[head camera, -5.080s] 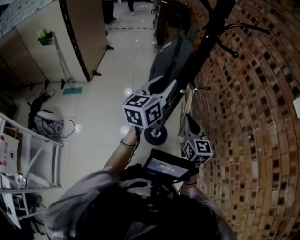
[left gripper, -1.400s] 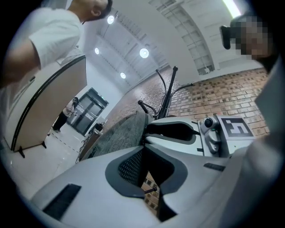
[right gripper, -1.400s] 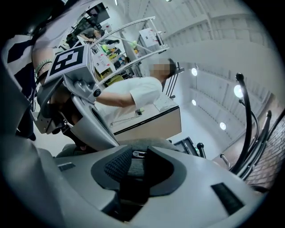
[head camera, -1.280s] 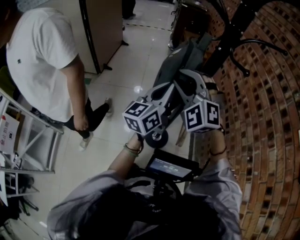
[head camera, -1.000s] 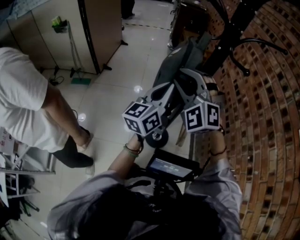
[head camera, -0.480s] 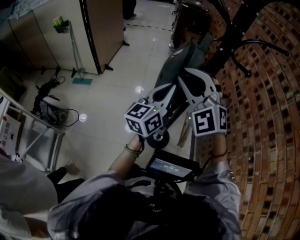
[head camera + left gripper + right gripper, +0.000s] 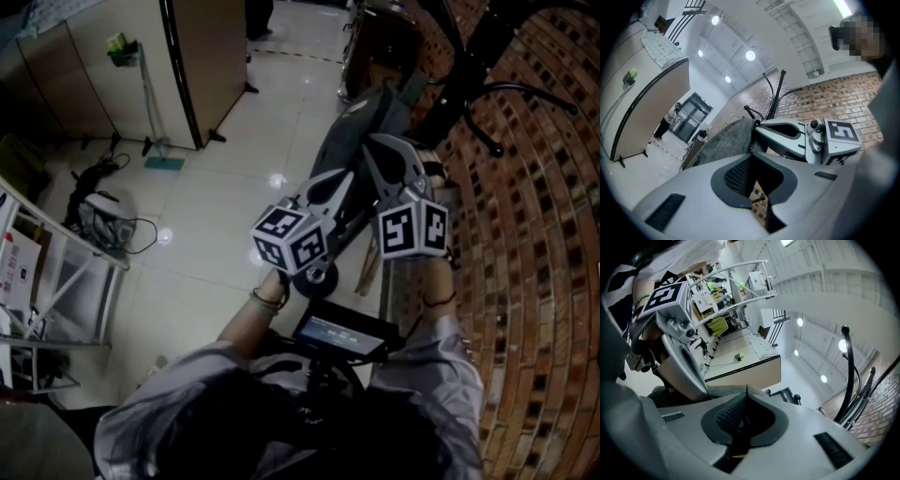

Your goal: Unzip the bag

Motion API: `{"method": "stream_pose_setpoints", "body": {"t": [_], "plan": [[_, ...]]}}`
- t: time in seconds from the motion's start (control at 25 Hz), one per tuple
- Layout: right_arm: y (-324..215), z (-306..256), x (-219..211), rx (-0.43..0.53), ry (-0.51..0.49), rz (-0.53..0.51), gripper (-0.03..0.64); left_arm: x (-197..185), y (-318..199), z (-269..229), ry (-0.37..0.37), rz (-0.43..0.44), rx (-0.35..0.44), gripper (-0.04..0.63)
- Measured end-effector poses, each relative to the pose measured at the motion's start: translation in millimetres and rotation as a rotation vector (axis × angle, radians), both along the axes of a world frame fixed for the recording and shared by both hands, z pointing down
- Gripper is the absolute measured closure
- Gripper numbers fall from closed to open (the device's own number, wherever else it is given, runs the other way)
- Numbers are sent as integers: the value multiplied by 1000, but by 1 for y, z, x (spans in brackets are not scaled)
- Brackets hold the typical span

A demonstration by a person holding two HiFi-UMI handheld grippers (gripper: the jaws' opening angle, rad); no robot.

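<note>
A grey bag (image 7: 352,122) hangs from a black coat stand (image 7: 459,56) beside the brick wall. My left gripper (image 7: 349,176) is shut, its tips (image 7: 751,150) meeting at the edge of the bag's (image 7: 726,140) fabric. My right gripper (image 7: 367,145) reaches the bag from the wall side, just above the left one. Its jaws are closing, nearly together, with a thin dark zip pull (image 7: 746,392) poking up between the pads (image 7: 733,416). The bag's zip line itself is hidden behind both grippers.
The brick wall (image 7: 525,234) is close on the right. A small black wheel (image 7: 314,277) sits under the bag on the tiled floor. A wooden partition (image 7: 197,66) stands at the back; a metal rack (image 7: 66,281) and loose cables (image 7: 94,220) lie to the left.
My right gripper's jaws have come together at the top of the bag. A person in a white shirt has walked out of view at the left. The left gripper has stayed put.
</note>
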State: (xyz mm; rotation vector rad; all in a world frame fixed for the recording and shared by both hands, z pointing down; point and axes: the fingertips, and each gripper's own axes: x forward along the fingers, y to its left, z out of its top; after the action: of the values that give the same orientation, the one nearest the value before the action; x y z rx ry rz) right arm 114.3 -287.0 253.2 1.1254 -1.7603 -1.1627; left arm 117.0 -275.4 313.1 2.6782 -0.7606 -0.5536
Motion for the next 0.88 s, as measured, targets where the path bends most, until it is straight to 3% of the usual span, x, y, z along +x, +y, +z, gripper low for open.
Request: {"method": "stream_pose_setpoints", "body": {"t": [0.2, 0.88], "plan": [[0, -4, 1, -25, -91, -15, 603, -1, 1, 1, -16, -2, 7, 586], [-4, -18, 8, -51, -211, -41, 601, -6, 5, 16, -39, -1, -8, 586]]}}
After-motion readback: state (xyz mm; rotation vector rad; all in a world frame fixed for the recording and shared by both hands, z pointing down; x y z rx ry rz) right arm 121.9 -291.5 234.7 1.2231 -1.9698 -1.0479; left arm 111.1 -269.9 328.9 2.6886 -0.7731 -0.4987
